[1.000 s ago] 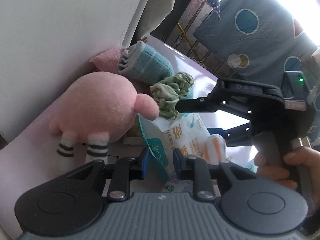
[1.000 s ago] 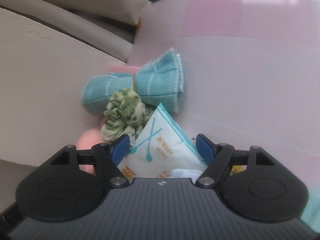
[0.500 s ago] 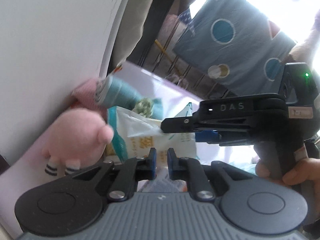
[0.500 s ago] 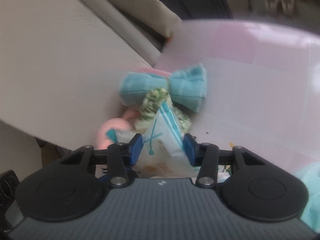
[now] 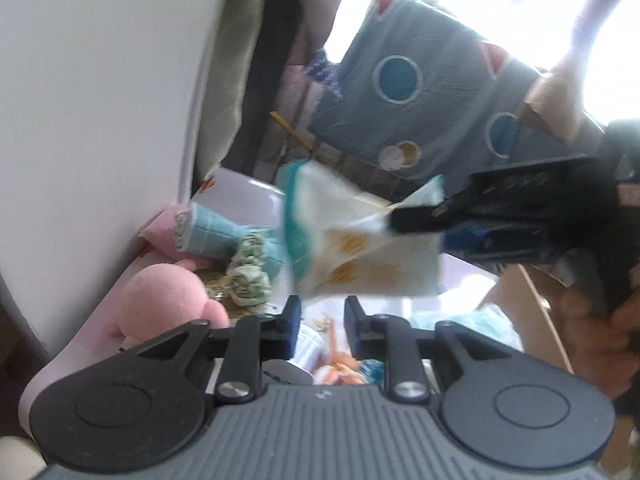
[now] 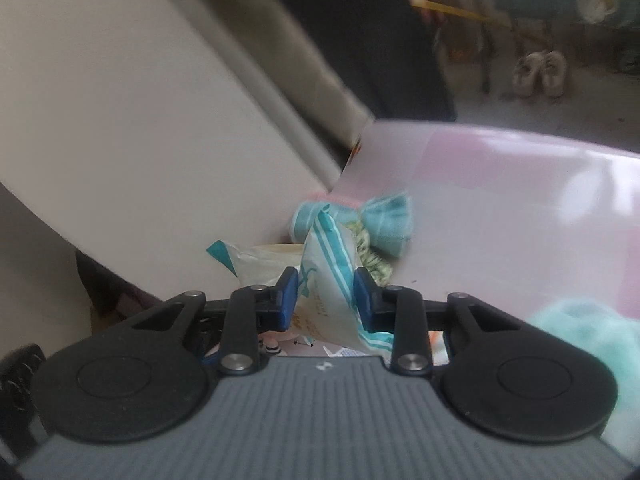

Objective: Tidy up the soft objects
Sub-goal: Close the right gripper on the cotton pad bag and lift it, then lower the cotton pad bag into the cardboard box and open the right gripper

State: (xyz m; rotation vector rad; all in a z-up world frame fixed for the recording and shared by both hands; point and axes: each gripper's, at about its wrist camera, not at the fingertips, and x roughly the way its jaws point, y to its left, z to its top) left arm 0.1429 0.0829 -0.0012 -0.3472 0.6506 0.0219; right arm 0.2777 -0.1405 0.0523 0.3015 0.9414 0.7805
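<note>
Right gripper (image 6: 325,294): jaws have just been closing and are clenched on a cotton swab packet (image 6: 326,280), which is held in the air above the pink table (image 6: 500,216). Left gripper (image 5: 319,322): jaws nearly closed, nothing gripped between them. Beyond, on the table, a pink plush toy (image 5: 168,300) is seen at the left. Just behind it lies a green scrunchie (image 5: 249,276). Farther back, a rolled teal towel (image 5: 212,236) is set against the white wall (image 5: 100,100).

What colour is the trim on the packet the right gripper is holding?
Teal stripes on white, on the packet in the right gripper; clearest in the right wrist view.
</note>
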